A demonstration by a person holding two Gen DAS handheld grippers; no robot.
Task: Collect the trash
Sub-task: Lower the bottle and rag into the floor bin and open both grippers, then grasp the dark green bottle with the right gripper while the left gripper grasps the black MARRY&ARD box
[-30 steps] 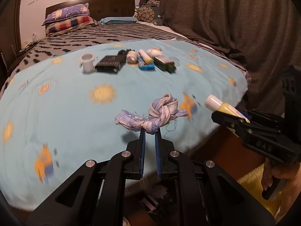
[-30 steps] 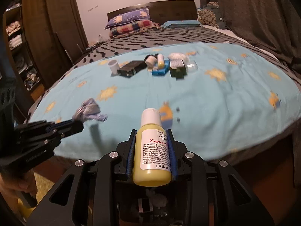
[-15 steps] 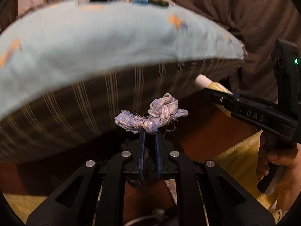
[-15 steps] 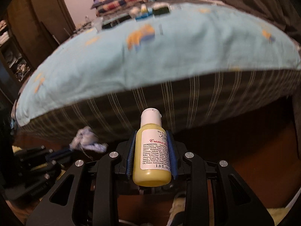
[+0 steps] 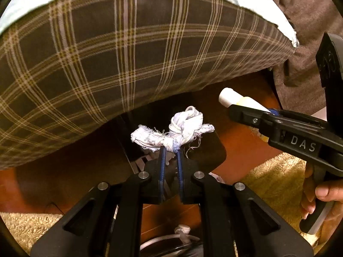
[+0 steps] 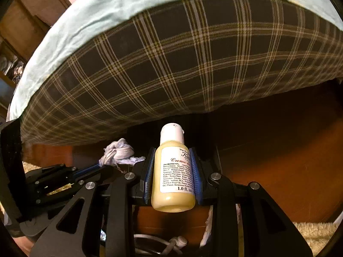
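Observation:
My left gripper [image 5: 171, 150] is shut on a knotted white-and-blue cloth scrap [image 5: 171, 131] and holds it in the air below the bed's edge. The scrap also shows in the right wrist view [image 6: 118, 152]. My right gripper [image 6: 174, 156] is shut on a small yellow lotion bottle [image 6: 174, 175] with a white cap. The bottle also shows in the left wrist view [image 5: 233, 97], to the right of the scrap, held by the right gripper [image 5: 253, 115]. Both grippers hang side by side low over the floor.
The mattress side in dark plaid [image 5: 128, 53] with a light blue sheet [image 6: 107, 6] fills the top. A brown wooden floor [image 6: 278, 171] and beige shaggy rug [image 5: 276, 182] lie below. White cable-like items [image 6: 175, 242] lie beneath the grippers. A grey curtain [image 5: 310, 21] hangs right.
Both grippers have dropped from above the bed top to below its edge, still holding the scrap and the bottle. The view now points at the mattress side and the floor.

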